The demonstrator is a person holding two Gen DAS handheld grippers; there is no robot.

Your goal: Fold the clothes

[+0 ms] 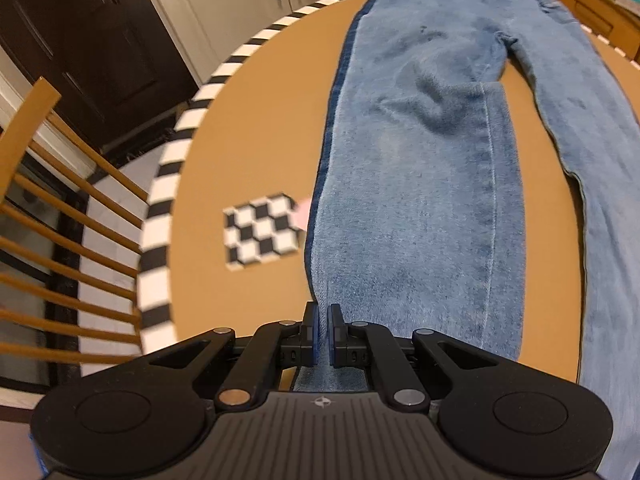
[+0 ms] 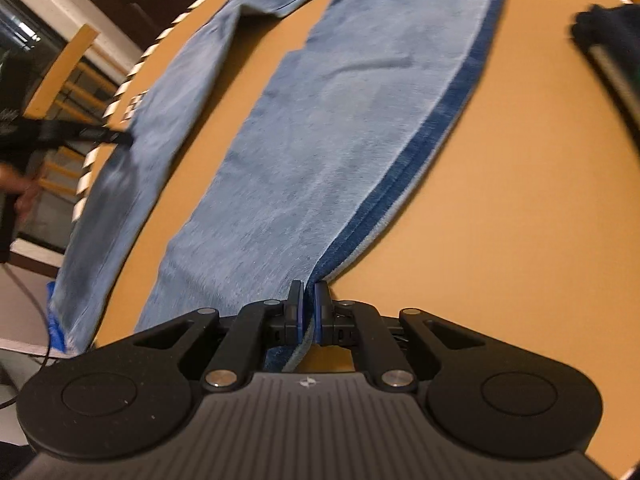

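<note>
A pair of light blue jeans (image 1: 420, 152) lies spread flat on a round tan table (image 1: 260, 128), legs apart. My left gripper (image 1: 323, 316) is shut on the outer edge of one leg near its hem, with denim pinched between the blue pads. In the right wrist view the jeans (image 2: 320, 128) stretch away across the table, a dark blue seam along their right edge. My right gripper (image 2: 308, 292) is shut on that seamed edge of the other leg. The left gripper (image 2: 100, 136) also shows there at the far left, on the other leg.
The table has a black-and-white striped rim (image 1: 168, 184) and a checkerboard marker (image 1: 262, 232) beside the left leg. A wooden chair (image 1: 52, 216) stands past the rim. A dark object (image 2: 608, 32) lies at the table's far right. A person's hand (image 2: 20, 192) holds the left tool.
</note>
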